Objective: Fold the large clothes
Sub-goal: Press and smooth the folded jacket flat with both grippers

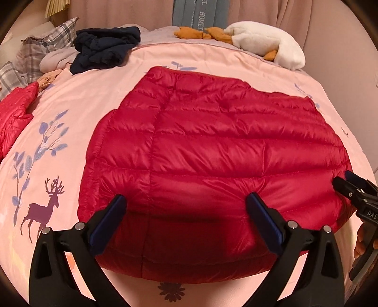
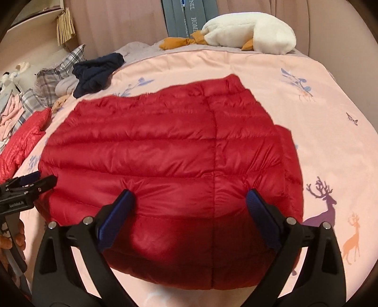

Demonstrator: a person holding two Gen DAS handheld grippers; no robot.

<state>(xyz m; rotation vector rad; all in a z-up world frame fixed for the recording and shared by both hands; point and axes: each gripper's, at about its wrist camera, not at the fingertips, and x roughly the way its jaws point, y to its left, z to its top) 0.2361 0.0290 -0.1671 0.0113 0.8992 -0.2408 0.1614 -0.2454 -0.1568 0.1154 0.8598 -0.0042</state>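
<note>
**Two open grippers parked over a red puffer jacket**

Both grippers are spread wide with nothing between the fingers. The left gripper (image 1: 186, 200) hangs over the near part of the red down jacket (image 1: 212, 146), blue pads facing each other, jacket fabric visible in the gap but not pinched. Same deal with the right gripper (image 2: 190, 196) over its side of the jacket (image 2: 165, 151). Can't tell if the fingertips actually touch the fabric or just float above it.

The jacket lies mostly flat in the middle of the pink bedspread (image 1: 70, 99) with the deer and leaf print, quilted side up, looking already folded in on itself into a rough block shape.

Other stuff on the bed: a second red puffy garment (image 1: 14, 113) off at the left edge, a crumpled navy garment (image 1: 104, 47) near the plaid pillows (image 1: 45, 44), and a white plush goose (image 2: 250, 30) with orange feet up by the far edge. Pink curtains (image 2: 118, 21) behind all that.

In the left wrist view the other gripper pokes in from the right edge with a bit of the person's hand (image 1: 361, 243) below it.
</note>
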